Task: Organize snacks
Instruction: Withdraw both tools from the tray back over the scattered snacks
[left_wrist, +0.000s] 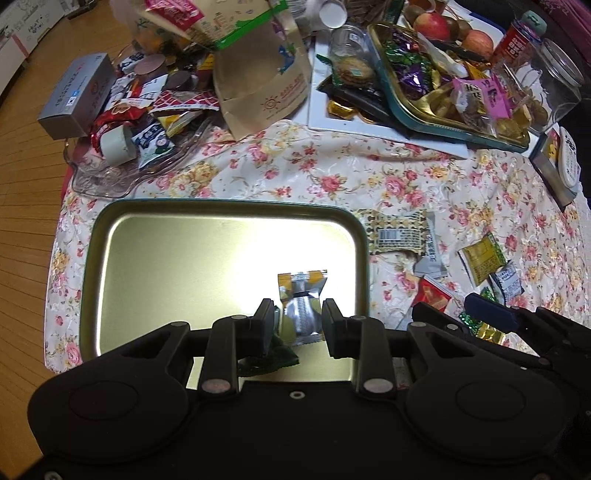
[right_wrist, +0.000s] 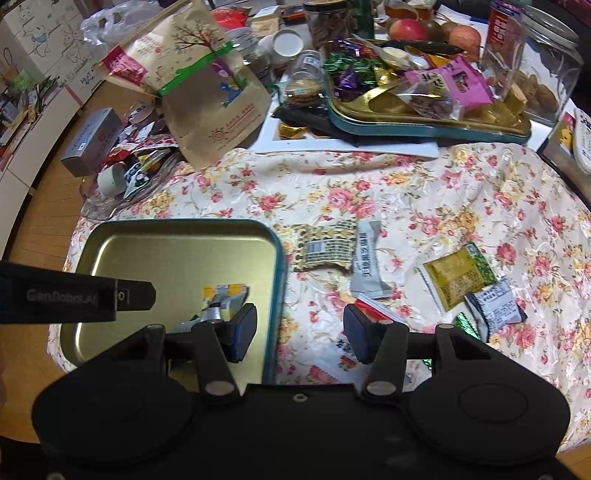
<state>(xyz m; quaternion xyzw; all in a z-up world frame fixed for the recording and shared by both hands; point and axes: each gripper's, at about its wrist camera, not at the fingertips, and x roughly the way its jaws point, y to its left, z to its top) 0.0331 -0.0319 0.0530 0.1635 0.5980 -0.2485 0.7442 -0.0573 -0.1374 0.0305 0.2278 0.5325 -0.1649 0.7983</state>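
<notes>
Two tongs released, left tongs (left_wrist: 298, 320) around silver-yellow packet (left_wrist: 303, 295) over tin tray (left_wrist: 155, 236), right tongs (right_wrist: 300, 333) hiding red wrapper (right_wrist: 373, 309).

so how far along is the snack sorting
Barely started. The near tin tray holds a yellow-silver packet between the open left gripper, plus a dark wrapper. The right gripper is open and empty. Loose packets remain on the tablecloth.
</notes>
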